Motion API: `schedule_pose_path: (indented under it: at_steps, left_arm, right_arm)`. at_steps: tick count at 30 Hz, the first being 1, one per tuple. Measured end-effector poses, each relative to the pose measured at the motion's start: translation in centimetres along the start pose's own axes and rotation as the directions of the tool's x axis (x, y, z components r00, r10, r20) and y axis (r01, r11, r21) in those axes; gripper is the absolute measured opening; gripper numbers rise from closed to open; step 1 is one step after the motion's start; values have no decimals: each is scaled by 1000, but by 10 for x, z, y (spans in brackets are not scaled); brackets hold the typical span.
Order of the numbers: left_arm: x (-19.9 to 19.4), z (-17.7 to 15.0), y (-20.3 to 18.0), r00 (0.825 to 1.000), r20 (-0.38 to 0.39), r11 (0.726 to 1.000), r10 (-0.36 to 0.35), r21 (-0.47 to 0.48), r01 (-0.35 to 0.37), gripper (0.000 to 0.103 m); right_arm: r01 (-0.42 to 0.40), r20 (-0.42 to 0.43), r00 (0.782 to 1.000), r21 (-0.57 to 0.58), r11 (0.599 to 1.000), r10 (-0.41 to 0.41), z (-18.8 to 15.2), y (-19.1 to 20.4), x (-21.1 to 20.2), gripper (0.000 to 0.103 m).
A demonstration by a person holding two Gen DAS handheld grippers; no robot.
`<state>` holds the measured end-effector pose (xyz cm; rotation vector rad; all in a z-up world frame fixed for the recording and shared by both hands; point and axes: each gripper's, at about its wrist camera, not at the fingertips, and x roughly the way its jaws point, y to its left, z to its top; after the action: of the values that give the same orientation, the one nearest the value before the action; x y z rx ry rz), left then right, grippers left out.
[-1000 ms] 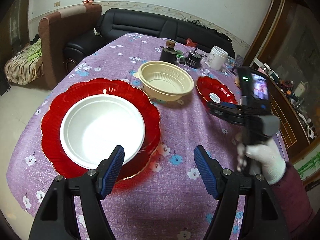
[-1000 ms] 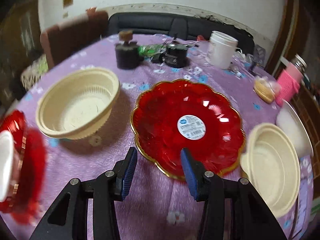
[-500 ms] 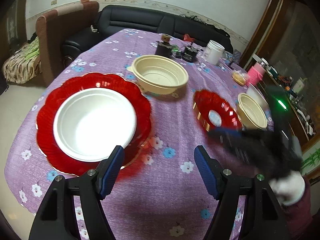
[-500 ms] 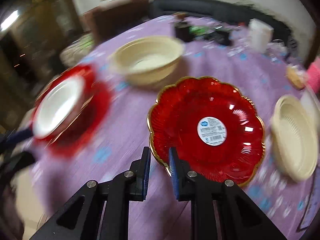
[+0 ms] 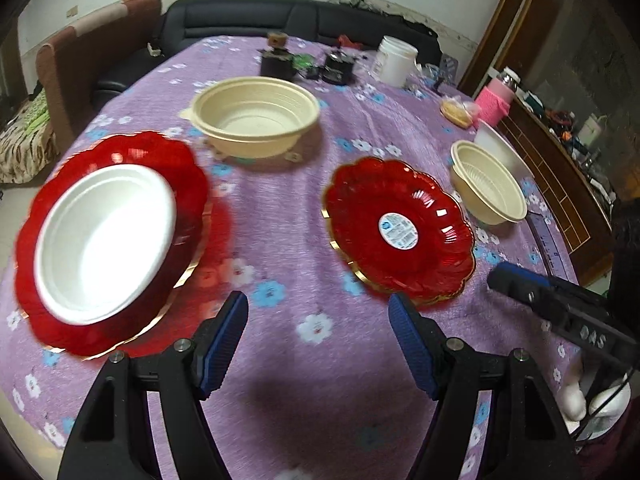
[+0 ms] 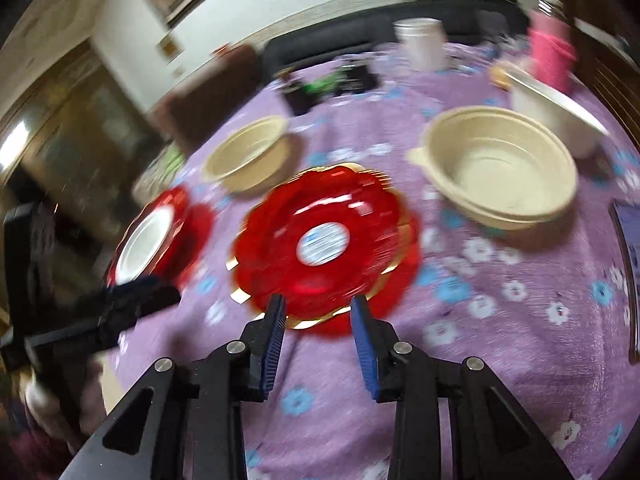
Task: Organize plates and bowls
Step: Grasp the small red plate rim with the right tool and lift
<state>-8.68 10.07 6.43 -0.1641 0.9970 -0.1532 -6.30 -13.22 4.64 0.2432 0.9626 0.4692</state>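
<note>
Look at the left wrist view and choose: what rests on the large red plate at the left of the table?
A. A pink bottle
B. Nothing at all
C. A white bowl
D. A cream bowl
C: the white bowl sits inside the large red plate, while both cream bowls stand apart on the purple cloth.

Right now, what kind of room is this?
Likely a home living or dining room: a black sofa behind a table with a purple floral tablecloth, a brown armchair, and dark wooden cabinetry along one side.
</note>
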Motion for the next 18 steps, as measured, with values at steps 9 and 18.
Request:
schedule_pose_path:
  at_steps: [9, 18]
  left_arm:
    - [59, 23, -23, 994, -81, 996, 79, 33, -77, 72]
    - [89, 39, -24, 990, -101, 995, 96, 29, -94, 72]
  right_arm:
    - [25, 3, 1000, 180, 983, -26, 21, -33, 41, 36]
    - [33, 8, 999, 209, 977, -36, 29, -47, 55, 36]
